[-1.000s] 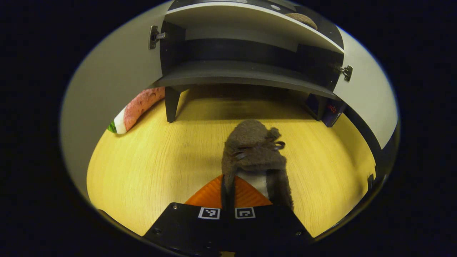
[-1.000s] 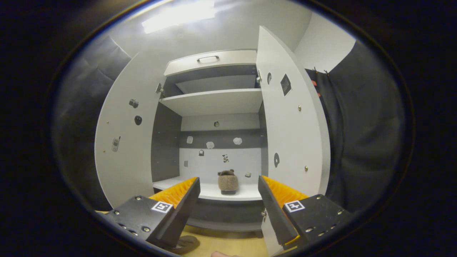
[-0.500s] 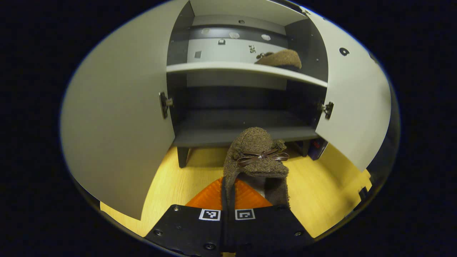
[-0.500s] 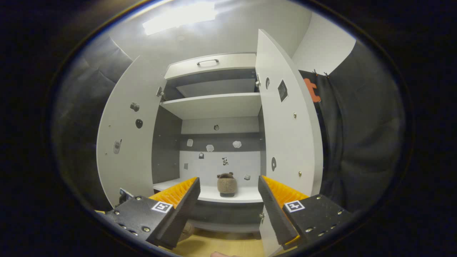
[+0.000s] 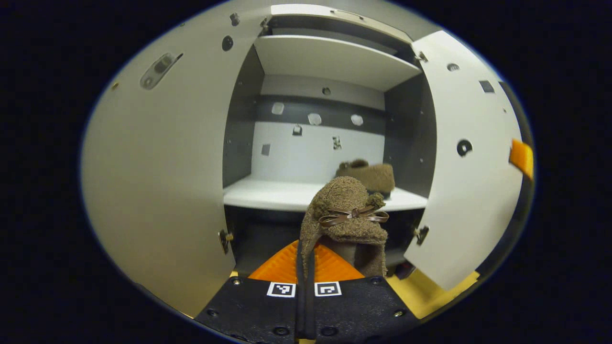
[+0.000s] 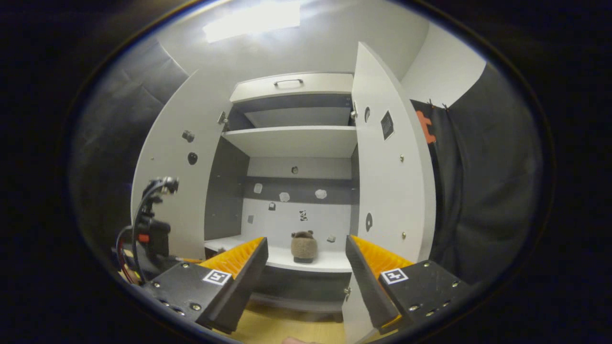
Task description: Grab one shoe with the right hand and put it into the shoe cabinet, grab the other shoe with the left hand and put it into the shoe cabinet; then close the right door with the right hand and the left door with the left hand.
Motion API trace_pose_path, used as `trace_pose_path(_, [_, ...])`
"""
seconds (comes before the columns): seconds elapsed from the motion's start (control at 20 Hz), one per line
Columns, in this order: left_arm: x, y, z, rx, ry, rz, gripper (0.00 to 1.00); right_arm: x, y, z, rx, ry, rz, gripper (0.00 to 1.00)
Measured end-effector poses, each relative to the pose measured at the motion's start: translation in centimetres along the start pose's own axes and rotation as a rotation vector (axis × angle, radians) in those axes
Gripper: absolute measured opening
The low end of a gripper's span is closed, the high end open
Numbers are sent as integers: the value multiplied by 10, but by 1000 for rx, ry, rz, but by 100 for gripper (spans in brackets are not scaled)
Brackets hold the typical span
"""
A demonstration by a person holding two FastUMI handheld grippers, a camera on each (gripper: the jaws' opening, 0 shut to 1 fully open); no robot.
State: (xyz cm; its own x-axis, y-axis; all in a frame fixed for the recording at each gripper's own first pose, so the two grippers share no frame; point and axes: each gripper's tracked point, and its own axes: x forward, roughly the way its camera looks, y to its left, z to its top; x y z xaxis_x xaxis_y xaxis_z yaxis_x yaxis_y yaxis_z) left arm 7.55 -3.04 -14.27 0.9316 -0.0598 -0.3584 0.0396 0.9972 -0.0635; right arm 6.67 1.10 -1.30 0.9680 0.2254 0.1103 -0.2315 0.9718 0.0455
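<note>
Left gripper [image 5: 306, 260] closed tight on the heel rim of a fuzzy brown slipper with a thin dark ribbon bow [image 5: 345, 215], both fingers pressed together with the collar pinched between them, toe pointing away toward the cabinet. Slipper held up in the air in front of the tall white shoe cabinet with dark grey inner walls [image 5: 241, 124], roughly level with the white lower shelf [image 5: 267, 193] — not yet over it. Second fuzzy brown slipper [image 5: 368, 174] already resting on that shelf, toward its right end, close to the right inner wall. Same slipper [image 6: 304, 247] seen from the right gripper view, sitting upright on the shelf, framed between that gripper's own fingers but far off. Right gripper [image 6: 306, 274] wide open, gripping nothing, hanging well back from the cabinet and facing its interior. Both doors swung open: white left door [image 5: 158, 167] spread wide at the left, white right door [image 5: 466, 157] angled outward at the right, hinges visible at their lower edges. White upper shelf [image 6: 294, 138] bare, a drawer front with a metal handle [image 6: 288, 82] above it. Small stickers dotted across the back panel and door insides — too small to make out. Pale wooden floor [image 5: 430, 298] below the right door. Other handheld device with dark cables [image 6: 150, 229] at the left edge of the right gripper view, in front of the left door.
</note>
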Motion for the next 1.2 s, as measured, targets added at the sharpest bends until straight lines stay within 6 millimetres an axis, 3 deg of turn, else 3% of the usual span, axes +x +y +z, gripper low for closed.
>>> trace_pose_path(0.2, [39, -2, 70, -74, -118, 35, 0, 3, 6, -6, 23, 13, 37, 99])
trace_pose_path(0.4, [82, -2, 105, -120, -159, 66, 0, 4, 6, -11, 38, 11, 28, 98])
trace_pose_path(0.5, [106, -5, 114, -185, -150, 83, 1, 3, -4, -22, 47, 33, -29, 98])
trace_pose_path(0.65, [145, 0, 105, -163, -74, 125, 1, 3, 4, -29, 99, 41, -27, 98])
trace_pose_path(0.85, [187, 13, 75, -135, 62, 160, 1, 2, 3, -45, 152, 75, -33, 98])
trace_pose_path(1.05, [212, 22, 57, -117, 147, 169, 1, 0, -9, -50, 79, 66, -86, 98])
trace_pose_path(1.2, [221, 22, 54, -100, 142, 163, 4, -6, 0, -52, 74, 80, -61, 98])
